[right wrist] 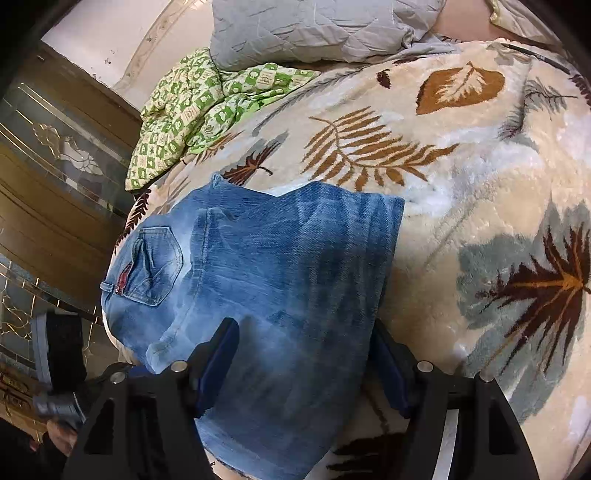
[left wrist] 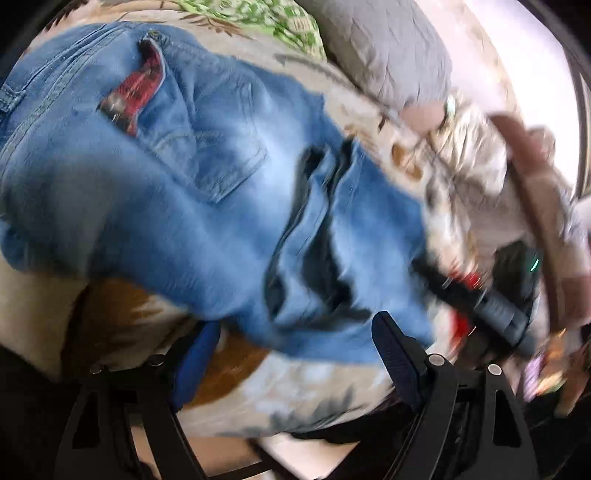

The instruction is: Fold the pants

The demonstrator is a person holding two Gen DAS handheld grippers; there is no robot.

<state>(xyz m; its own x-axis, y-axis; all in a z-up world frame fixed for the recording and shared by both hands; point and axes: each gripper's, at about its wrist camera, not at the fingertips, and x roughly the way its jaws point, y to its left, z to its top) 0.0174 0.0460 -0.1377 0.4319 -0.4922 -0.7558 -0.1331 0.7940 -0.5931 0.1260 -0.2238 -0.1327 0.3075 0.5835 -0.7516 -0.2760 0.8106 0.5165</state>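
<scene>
One pair of blue jeans [right wrist: 266, 266] lies folded on a bed covered by one cream blanket [right wrist: 461, 184] printed with brown and grey leaves. In the right wrist view the jeans run from about 10 o'clock, where the waistband and one back pocket [right wrist: 153, 266] sit, down toward 6 o'clock, where the cloth passes between the fingers; the long axis is thus a diagonal from upper left to lower centre. A folded edge crosses the top of the garment toward 1 o'clock.

The right hand-held gripper [right wrist: 306, 369] stands open, its two blue-padded fingers set apart on either side of the denim; the left pad [right wrist: 218, 362] lies over the cloth, and the right one is at the garment's edge. The frame does not show whether the pads press the fabric.

In the left wrist view, which is blurred by motion, the jeans [left wrist: 184, 192] fill the frame from 9 o'clock toward 4 o'clock, with one back pocket [left wrist: 218, 155] near centre and a red patch [left wrist: 138, 90] at 11 o'clock. The left hand-held gripper [left wrist: 295, 354] is also open, with its fingers wide apart below the lower edge of the denim; contact cannot be judged.

One grey pillow [right wrist: 317, 26] rests at 12 o'clock in the right wrist view, and one green-and-white patterned cloth [right wrist: 192, 110] lies crumpled at 10 o'clock beside it. A wooden panel with glass [right wrist: 55, 155] stands at 9 o'clock.
</scene>
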